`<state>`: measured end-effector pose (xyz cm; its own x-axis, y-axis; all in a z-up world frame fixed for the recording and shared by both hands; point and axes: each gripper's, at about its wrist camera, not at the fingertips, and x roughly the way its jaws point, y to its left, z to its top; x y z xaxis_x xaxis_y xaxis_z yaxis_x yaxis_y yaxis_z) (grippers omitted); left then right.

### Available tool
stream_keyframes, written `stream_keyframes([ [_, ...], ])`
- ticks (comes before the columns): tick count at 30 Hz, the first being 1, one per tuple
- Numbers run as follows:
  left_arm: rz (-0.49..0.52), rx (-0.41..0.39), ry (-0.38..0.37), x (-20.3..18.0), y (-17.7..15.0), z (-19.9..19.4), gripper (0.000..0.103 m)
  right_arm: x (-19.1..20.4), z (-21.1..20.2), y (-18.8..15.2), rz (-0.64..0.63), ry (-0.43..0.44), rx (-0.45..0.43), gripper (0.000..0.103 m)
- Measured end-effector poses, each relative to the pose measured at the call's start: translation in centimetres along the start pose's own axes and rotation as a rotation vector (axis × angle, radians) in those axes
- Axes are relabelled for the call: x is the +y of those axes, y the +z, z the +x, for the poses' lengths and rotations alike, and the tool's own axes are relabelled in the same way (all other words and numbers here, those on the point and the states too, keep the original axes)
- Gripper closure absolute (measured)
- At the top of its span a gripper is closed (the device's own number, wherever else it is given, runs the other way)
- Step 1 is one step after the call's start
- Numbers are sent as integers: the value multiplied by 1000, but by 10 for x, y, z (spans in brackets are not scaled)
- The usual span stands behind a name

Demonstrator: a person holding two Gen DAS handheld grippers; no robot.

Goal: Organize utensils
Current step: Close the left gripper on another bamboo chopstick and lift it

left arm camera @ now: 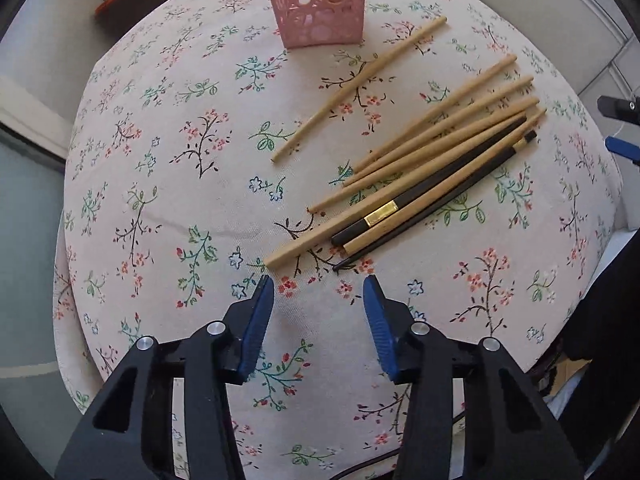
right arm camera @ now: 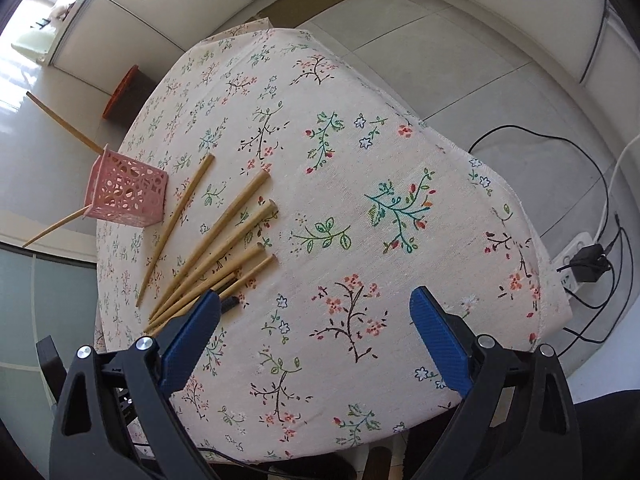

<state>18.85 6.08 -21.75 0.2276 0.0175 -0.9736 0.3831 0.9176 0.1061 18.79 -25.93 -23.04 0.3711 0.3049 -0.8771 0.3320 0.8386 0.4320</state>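
while both claws hang apart and empty, the left claw (left arm camera: 318,292) hovers just short of the fanned bamboo and black chopsticks (left arm camera: 424,168) on the floral-clothed worktop (left arm camera: 160,200); next, pinch one and carry it to the pink perforated plastic holder (left arm camera: 318,0). right claw (right arm camera: 316,312) waits.

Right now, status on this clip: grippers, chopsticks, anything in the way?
Left gripper open, empty, just short of the chopstick pile. Right gripper open, empty. One chopstick pokes from the pink holder. Nothing blocking.
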Motion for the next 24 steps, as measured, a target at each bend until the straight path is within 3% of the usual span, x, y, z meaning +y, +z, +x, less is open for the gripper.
stream_keyframes([
  [6,97,20,21,15,15,9,72,-8,4,2,23,-8,15,10],
  [12,170,-27,-11,21,21,1,72,-12,12,4,52,-11,46,10],
  [17,274,-14,15,9,20,13,73,-7,17,2,33,-25,62,10],
  [19,281,-12,-17,9,21,14,80,-5,18,1,27,-39,60,10],
  [22,311,-27,-10,2,18,15,86,-5,21,2,37,-53,60,10],
  [24,329,-31,-17,-7,12,12,96,-4,25,3,56,-54,64,10],
])
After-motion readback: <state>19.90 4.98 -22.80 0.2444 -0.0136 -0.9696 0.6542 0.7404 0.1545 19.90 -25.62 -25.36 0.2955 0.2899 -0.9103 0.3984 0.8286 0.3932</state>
